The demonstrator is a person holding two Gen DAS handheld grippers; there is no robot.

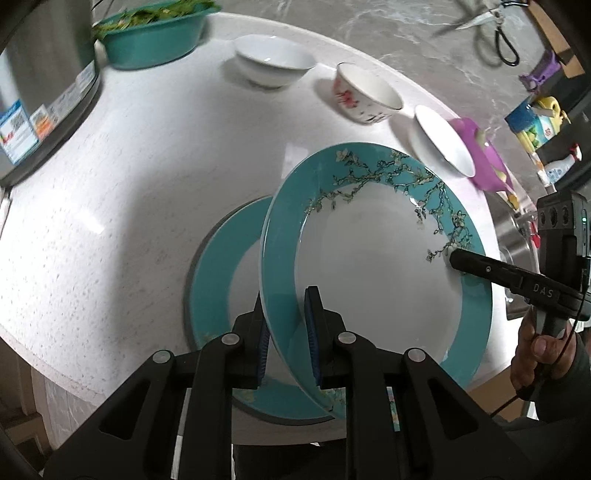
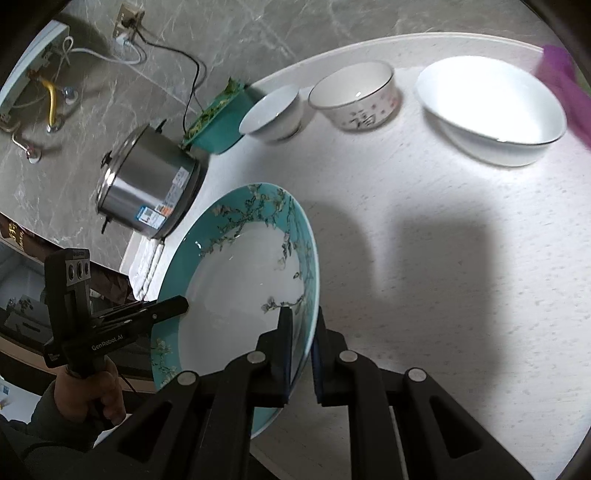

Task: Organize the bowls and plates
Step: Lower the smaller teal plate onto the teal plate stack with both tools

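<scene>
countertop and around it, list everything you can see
teal blossom plate: 1, teal rim, white centre, held tilted over the counter
second teal plate: 1, flat on the counter beneath it
white bowls: 2, back row, one large and one small
patterned bowl: 1, white with red marks, between them
green basin: 1, holds greens, back left
steel pot: 1, silver, beside the basin
scissors: 1, hanging on the wall
left hand-held gripper: black, shut on the plate rim
right hand-held gripper: black, shut on the opposite rim

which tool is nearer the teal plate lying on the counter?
Left. The left tool grips the raised blossom plate right above the flat teal plate. The right tool clamps the raised plate's opposite rim, farther away.
</scene>
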